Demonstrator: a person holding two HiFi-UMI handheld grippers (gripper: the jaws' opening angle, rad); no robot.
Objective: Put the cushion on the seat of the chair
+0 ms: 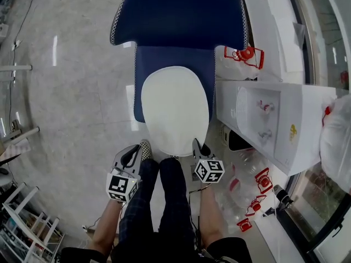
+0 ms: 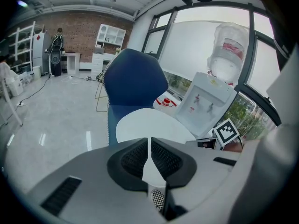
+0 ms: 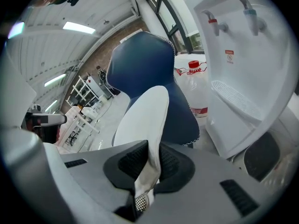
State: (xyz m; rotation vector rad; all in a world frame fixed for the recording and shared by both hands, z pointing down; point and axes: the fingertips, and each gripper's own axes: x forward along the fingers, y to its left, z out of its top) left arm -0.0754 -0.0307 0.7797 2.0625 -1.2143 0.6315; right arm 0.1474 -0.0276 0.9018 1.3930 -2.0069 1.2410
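A white oval cushion (image 1: 175, 108) hangs flat over the blue seat (image 1: 147, 59) of a blue chair (image 1: 181, 12), held by its near edge. My left gripper (image 1: 143, 148) is shut on the cushion's near left corner and my right gripper (image 1: 196, 145) on its near right corner. In the left gripper view the pads (image 2: 166, 160) pinch the thin white edge, with the cushion (image 2: 149, 125) spreading ahead towards the chair back (image 2: 133, 80). In the right gripper view the cushion (image 3: 140, 115) runs edge-on out of the shut jaws (image 3: 152, 155), in front of the chair (image 3: 145, 59). A checkered underside shows at the gripped edge.
A white water dispenser (image 1: 274, 119) stands close to the chair's right side. Water bottles with red handles (image 1: 244, 53) lie behind it and more (image 1: 258, 193) lie on the floor in front. A white rack (image 1: 27, 229) is at the lower left. The person's legs (image 1: 164, 201) are just before the seat.
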